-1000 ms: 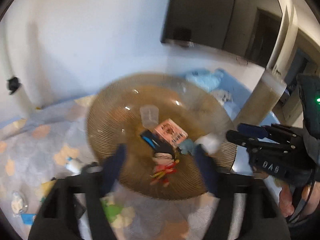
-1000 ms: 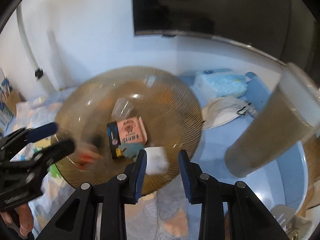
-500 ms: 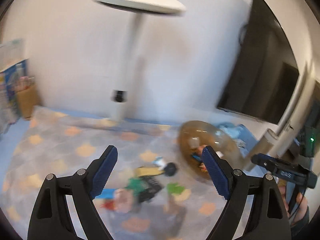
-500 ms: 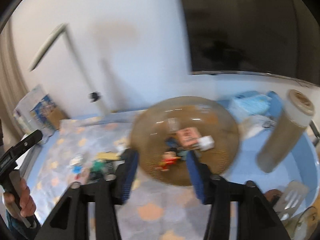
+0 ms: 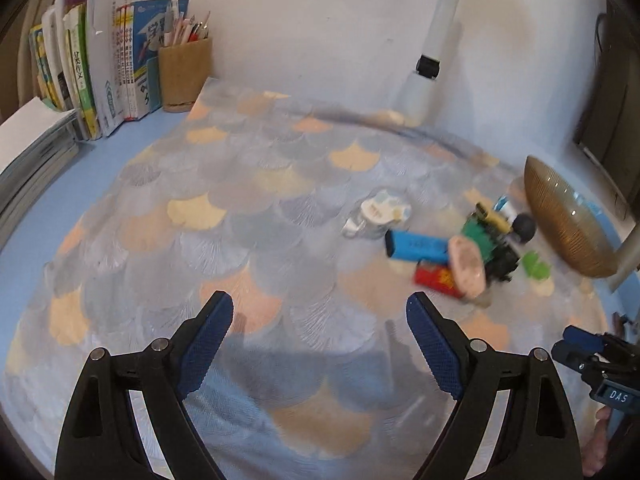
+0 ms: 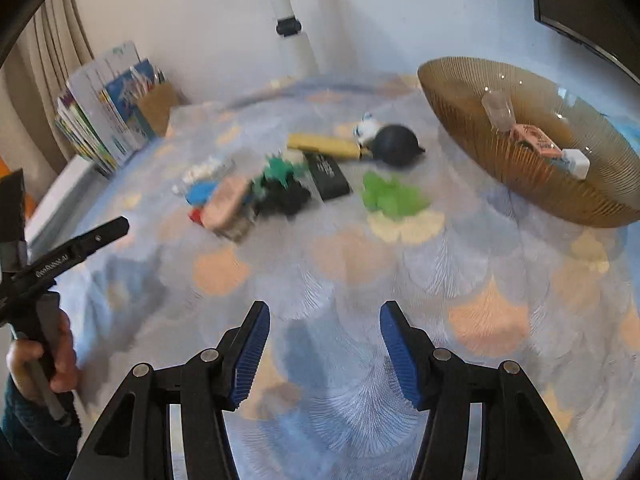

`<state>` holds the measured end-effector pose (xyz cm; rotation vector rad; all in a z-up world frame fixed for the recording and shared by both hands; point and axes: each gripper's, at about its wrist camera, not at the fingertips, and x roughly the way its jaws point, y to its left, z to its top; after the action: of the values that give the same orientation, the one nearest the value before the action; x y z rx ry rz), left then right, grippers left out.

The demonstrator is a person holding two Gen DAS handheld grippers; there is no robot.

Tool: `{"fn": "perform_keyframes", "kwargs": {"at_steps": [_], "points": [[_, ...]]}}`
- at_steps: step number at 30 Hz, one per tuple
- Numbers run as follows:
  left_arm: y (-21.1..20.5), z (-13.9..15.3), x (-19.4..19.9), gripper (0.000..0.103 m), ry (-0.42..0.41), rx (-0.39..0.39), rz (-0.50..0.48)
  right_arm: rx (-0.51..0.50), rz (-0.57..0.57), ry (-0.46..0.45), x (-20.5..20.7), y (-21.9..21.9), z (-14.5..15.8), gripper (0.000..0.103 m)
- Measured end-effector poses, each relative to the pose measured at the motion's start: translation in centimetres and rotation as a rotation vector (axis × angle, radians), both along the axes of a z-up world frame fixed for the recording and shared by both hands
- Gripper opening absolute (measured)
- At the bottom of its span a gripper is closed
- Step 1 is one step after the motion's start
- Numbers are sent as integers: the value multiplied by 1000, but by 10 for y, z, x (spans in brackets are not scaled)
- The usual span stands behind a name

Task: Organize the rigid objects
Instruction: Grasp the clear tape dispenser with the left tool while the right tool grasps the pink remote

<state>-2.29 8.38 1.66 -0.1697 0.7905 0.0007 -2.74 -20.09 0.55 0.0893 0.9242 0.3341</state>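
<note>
A pile of small objects lies on the patterned cloth: a blue box (image 5: 416, 245), a red box (image 5: 434, 279), a pink oval case (image 5: 467, 268), a green and black toy (image 6: 282, 188), a black box (image 6: 329, 176), a yellow bar (image 6: 324, 145), a dark ball (image 6: 394, 145) and a green piece (image 6: 390, 196). A brown ribbed bowl (image 6: 520, 168) at the right holds a pink box (image 6: 534, 140), a white block (image 6: 576, 162) and a clear cup (image 6: 496, 106). My left gripper (image 5: 320, 338) is open and empty, short of the pile. My right gripper (image 6: 324, 350) is open and empty over the cloth.
Books (image 5: 80, 68) and a brown pen holder (image 5: 184, 72) stand at the back left against the wall. A white lamp post (image 5: 432, 40) rises at the back. A dark screen (image 6: 580, 4) hangs at the right. The table surface (image 5: 80, 168) is blue around the cloth.
Both grippers have pulled back from the bowl and swung left toward the pile. The right gripper, close over the white block a second ago, is now open and away; the block lies in the bowl.
</note>
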Motion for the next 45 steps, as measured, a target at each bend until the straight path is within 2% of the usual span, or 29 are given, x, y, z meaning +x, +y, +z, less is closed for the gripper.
{"fn": "perform_keyframes", "kwargs": {"at_steps": [7, 13, 18, 22, 24, 26, 30, 32, 34, 38, 40, 42, 43, 44, 45], "points": [[-10, -3, -2, 88, 21, 59, -18, -15, -8, -23, -4, 3, -6, 56], [-10, -3, 0, 88, 48, 48, -54, -36, -1, -14, -5, 5, -4, 56], [-2, 18, 17, 87, 71, 22, -168, 93, 65, 26, 10, 18, 28, 56], [-5, 30, 45, 87, 59, 91, -261, 193, 104, 55, 34, 42, 41, 51], [-11, 25, 61, 81, 58, 130, -318, 166, 113, 44, 43, 61, 43, 50], [-13, 16, 79, 66, 94, 124, -356, 117, 119, 31, 50, 79, 42, 50], [-21, 5, 103, 66, 117, 92, -422, 83, 114, 38, 65, 96, 33, 50], [-28, 2, 110, 66, 130, 113, -450, 87, 113, 52, 72, 100, 28, 50], [-33, -3, 119, 67, 142, 126, -462, 76, 106, 56, 77, 103, 25, 50], [-35, -6, 132, 67, 160, 72, -461, 32, 73, 45, 86, 109, 20, 50], [-41, -9, 134, 67, 157, 98, -462, 22, 54, 51, 89, 109, 18, 50], [-51, -10, 135, 62, 152, 162, -463, 33, 40, 69, 93, 108, 13, 46], [-56, -10, 134, 53, 143, 197, -465, 32, 29, 74, 95, 107, 11, 43], [-56, -9, 134, 46, 140, 190, -473, 23, 23, 66, 95, 107, 11, 38], [-56, -8, 134, 46, 140, 189, -467, 19, 22, 65, 96, 107, 11, 37]]}}
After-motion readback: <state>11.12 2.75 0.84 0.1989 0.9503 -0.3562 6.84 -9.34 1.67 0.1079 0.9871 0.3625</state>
